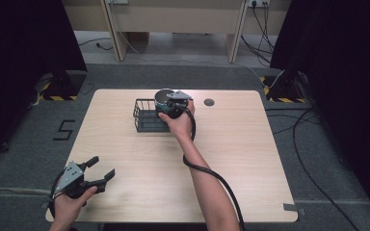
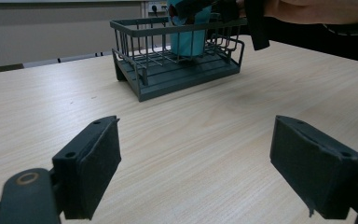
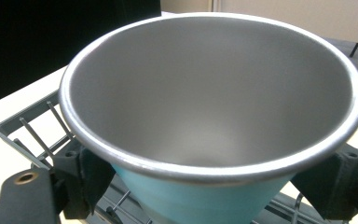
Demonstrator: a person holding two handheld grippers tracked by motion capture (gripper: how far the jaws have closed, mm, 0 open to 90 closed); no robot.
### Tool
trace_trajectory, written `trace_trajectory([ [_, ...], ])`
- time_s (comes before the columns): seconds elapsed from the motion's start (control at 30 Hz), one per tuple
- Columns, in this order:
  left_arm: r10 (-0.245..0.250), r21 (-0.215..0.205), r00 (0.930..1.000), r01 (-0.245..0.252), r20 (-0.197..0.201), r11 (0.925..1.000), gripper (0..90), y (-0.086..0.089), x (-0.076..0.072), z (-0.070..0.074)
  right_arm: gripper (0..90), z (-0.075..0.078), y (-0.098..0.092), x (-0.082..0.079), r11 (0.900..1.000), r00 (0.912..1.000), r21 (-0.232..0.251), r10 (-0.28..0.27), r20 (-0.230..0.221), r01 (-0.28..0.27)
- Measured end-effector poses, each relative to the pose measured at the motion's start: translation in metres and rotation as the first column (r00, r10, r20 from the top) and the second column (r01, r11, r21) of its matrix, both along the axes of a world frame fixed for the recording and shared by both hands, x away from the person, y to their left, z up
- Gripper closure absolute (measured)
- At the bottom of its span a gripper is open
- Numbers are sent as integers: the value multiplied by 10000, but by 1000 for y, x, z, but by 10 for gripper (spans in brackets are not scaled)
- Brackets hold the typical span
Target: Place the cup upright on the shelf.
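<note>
The right gripper (image 1: 170, 107), just above the centre of the high view, is clamped on a teal cup (image 3: 205, 196) with a steel lining, one jaw pressed against each side of it below the rim. The cup sits upright at the right end of a dark wire rack (image 1: 147, 118), inside its rails. The left gripper (image 1: 95, 175), at the lower left of the high view, hovers near the table's front edge with its jaws spread wide and nothing between them. The light wooden table (image 1: 231, 159) stands on grey carpet, with black curtains at both sides and cables on the floor at right. The left gripper view shows the rack's solid base tray and the cup's teal wall behind the bars, while the right gripper view looks down into the cup's bare metal interior.
</note>
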State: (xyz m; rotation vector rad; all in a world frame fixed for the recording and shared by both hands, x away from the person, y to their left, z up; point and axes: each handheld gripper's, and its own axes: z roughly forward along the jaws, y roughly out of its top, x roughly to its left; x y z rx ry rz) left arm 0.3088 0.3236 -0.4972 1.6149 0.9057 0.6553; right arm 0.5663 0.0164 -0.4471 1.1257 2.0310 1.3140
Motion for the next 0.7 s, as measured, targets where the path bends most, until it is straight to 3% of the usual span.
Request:
trace_trajectory([
  [0.7, -6, 15, 10000, 6, -1, 10000, 154, -1, 0, 0, 156, 9, -4, -16, 9996, 9999, 287, -79, -140, 83],
])
